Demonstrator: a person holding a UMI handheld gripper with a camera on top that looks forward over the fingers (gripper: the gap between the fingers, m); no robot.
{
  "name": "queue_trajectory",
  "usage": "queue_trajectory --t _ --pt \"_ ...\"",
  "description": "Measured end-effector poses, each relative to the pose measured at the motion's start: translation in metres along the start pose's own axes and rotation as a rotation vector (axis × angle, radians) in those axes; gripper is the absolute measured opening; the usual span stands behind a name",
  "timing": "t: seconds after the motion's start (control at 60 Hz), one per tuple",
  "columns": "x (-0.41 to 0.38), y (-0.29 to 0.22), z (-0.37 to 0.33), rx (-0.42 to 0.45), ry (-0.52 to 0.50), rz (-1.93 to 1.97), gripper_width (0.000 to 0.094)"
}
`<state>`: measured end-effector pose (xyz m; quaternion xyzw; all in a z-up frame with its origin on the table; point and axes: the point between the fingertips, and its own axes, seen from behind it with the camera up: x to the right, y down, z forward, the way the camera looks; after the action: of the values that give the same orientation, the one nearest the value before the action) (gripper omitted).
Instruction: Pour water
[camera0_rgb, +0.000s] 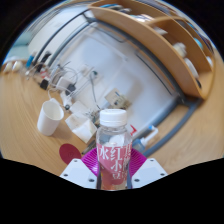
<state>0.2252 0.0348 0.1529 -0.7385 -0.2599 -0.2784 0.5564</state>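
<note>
Bottle (113, 148) stands upright between the fingers, clear plastic w/ white cap and a pink label w/ white characters. Gripper (113, 170) is closed in on it: pink pads (70, 155) show at either side of the bottle's lower half and seem to press its sides, so it looks clamped, claw open only about bottle-wide. White finger bodies (82, 172) frame it below.

White cup (50, 116) sits on the table (25, 135), beyond the fingers and off to the left of the bottle, apart from it, upright, mouth up. Can't tell if anything is in it.

Table is light wood, pale tan. Just past the bottle lie a couple of small white boxy items (82, 125), and further back a clear glass-like stand or jar (62, 82) w/ thin wires; details too small to make out. A small tan box (117, 100) sits near the far table edge.

Room: whole view is tilted. Pale floor or wall area (105, 60) beyond the table, and a wooden shelf unit (165, 45) w/ light curved edge across the far right, some small things on it, unclear.
</note>
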Motion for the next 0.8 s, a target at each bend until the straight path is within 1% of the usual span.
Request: queue_trajectory --t 0.117,0.133,0.15,0.167,0.2,0.317,0.417,0.483,0.567,0.717,0.8 --pt "-0.026 -0.046 0.032 0.022 -0.033 -0.339 0.0348" --pt "-0.026 -0.046 0.034 0.029 -0.052 -0.392 0.0347" --pt "-0.033 -0.053 0.036 0.016 -0.047 -0.440 0.0347" --pt "-0.036 -0.057 0.040 0.014 -0.050 -0.489 0.0361" --pt "-0.043 -0.064 0.046 0.013 -0.059 -0.587 0.0360" --pt "-0.058 -0.087 0.057 0.051 -0.058 -0.864 0.0359" --pt "-0.060 -0.092 0.067 0.039 -0.036 -1.064 0.0359" --pt "-0.056 -0.091 0.073 0.008 -0.021 -1.173 0.0360" --pt "-0.056 -0.093 0.078 0.009 -0.009 -1.275 0.0359" --pt "-0.058 -0.092 0.086 -0.018 0.001 -1.364 0.0358" --pt "-0.061 -0.093 0.087 -0.015 -0.003 -1.371 0.0359"
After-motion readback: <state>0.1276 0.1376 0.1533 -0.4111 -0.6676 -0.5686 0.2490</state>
